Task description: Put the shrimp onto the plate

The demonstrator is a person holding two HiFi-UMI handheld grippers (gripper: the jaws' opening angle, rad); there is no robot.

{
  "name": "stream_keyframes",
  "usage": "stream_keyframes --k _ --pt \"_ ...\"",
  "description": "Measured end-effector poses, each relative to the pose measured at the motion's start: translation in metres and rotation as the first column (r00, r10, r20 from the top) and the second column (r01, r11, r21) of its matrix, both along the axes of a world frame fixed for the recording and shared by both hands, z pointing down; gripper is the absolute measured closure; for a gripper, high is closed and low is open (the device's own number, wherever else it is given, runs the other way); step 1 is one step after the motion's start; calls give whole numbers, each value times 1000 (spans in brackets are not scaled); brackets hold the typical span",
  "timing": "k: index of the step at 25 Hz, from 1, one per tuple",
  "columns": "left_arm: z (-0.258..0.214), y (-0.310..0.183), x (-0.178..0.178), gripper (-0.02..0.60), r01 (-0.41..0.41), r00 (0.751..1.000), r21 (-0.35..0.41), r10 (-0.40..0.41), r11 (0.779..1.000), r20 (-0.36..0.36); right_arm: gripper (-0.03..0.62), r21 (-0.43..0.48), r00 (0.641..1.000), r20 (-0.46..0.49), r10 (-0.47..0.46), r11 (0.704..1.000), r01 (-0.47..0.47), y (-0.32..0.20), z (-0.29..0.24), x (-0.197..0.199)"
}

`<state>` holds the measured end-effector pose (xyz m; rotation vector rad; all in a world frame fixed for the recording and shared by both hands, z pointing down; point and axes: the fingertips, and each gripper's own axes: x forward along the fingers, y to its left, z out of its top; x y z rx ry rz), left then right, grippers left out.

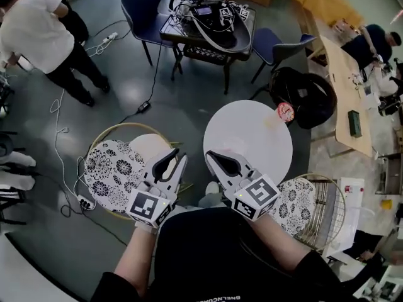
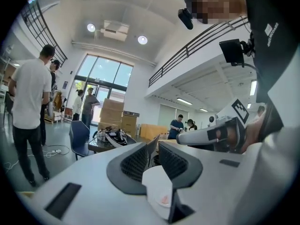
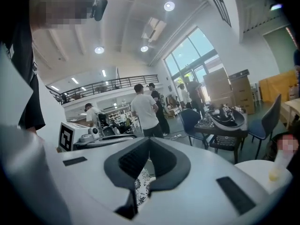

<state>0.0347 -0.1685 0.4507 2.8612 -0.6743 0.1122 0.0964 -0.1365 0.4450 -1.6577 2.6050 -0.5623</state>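
Note:
A small pink-red thing, which looks like the shrimp, lies at the far right edge of the round white table. Both grippers are held up close to the person's chest, short of the table and pointing roughly level. My left gripper has its jaws a narrow gap apart with nothing between them. My right gripper has its tips together and holds nothing. A pale round disc sits beside a floral patterned round inside a gold wire ring under the left gripper. I cannot tell which is the plate.
A second floral round in a wire frame sits low right. Beyond the table stand a black bag, a black table loaded with cables and blue chairs. A person in a white shirt stands far left; cables trail over the floor.

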Motion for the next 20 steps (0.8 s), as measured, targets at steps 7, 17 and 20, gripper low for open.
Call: stream_keyframes --k 7,17,20 --pt "-29 1 -86 545 181 983 26 -181 983 6 580 52 988 2 -153 987 152 -22 -14 -76" --pt "-57 17 -182 575 371 928 48 -368 927 -65 580 144 924 -53 -379 913 383 -20 -29 -174" --pt "-61 22 -206 575 425 904 50 -421 904 -74 580 162 903 -50 -426 889 429 -23 -34 -195"
